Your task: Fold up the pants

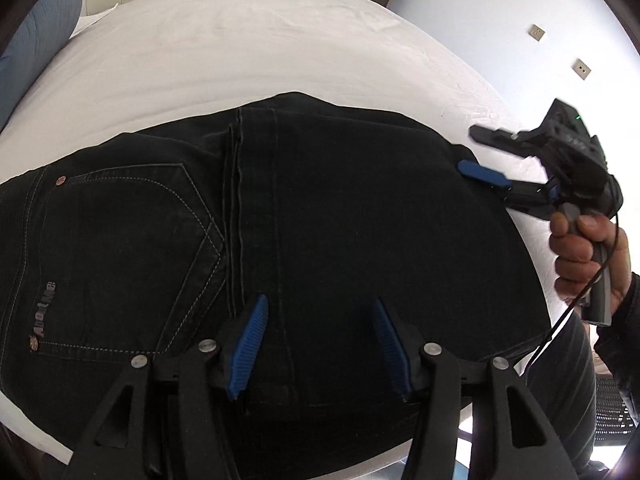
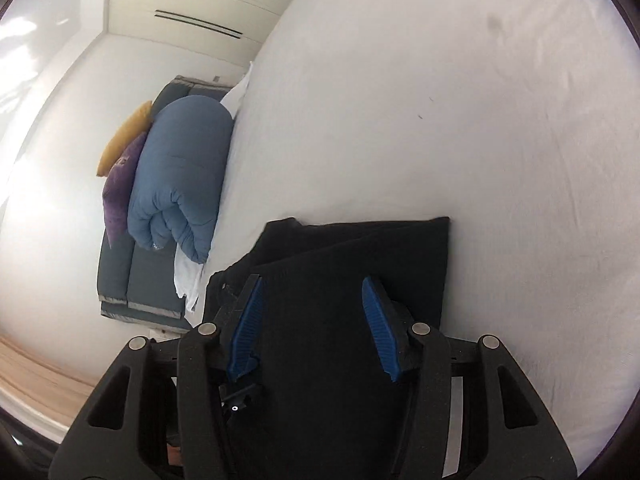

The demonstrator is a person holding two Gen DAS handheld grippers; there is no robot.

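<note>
Two sets of jaws, on the left gripper (image 1: 320,344) and right gripper (image 2: 314,328), stand part open and empty. I see the black pants (image 1: 304,216) folded on the bed (image 1: 240,40); denim looks heavy, limp; I would pinch a doubled edge.

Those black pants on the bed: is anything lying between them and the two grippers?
Nothing visible. The black pants lie folded on the white bed, with the left gripper and right gripper right over the cloth, jaws open.
</note>
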